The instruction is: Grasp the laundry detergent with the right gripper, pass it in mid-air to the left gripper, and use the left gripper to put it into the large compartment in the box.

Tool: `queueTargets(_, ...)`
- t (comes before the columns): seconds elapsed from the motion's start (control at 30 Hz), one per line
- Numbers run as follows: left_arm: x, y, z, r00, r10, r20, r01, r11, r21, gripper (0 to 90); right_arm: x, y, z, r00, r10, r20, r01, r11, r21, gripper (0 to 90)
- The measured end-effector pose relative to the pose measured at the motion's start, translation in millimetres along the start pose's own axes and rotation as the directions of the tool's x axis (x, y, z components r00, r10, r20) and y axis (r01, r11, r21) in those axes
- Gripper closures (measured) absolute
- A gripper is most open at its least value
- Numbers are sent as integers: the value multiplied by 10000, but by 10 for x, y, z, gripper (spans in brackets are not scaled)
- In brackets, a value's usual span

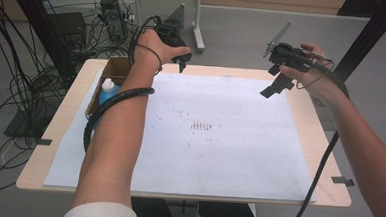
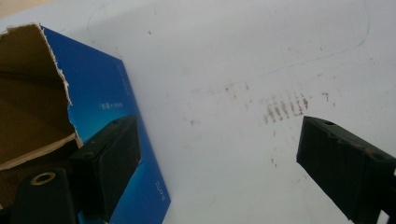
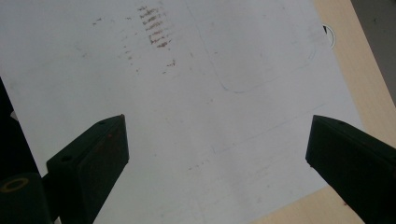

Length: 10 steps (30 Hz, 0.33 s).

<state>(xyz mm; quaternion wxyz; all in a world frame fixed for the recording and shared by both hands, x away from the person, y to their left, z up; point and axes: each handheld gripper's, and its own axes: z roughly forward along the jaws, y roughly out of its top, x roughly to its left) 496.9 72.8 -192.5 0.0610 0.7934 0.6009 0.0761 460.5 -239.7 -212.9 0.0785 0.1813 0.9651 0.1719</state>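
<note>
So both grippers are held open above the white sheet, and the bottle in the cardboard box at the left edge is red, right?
Not quite: the bottle is blue with a white cap, not red, as the high view shows. The rest holds: it stands in the cardboard box at the table's left edge, and the left gripper and right gripper both have their jaws spread wide above the white sheet.

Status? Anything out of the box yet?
Nothing done: the blue bottle with a white cap sits in the open cardboard box with blue sides, and the white paper sheet holds only smudges. In hand: left gripper, open, hovers by the box; right gripper, open and empty, is raised. Left: probably grasping the bottle.
</note>
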Motion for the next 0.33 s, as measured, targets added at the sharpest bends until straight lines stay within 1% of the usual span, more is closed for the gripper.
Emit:
queueTargets(0.2, -2, -8, 12, 10000, 34, -1, -34, 10000, 39, 141, 5, -5, 8, 10000, 25, 10, -25, 10000, -14, 57)
queueTargets(0.33, 5, -16, 3, 10000, 10, 18, -10, 10000, -20, 141, 3, -13, 7, 10000, -3, 68, 3, 10000, -17, 55)
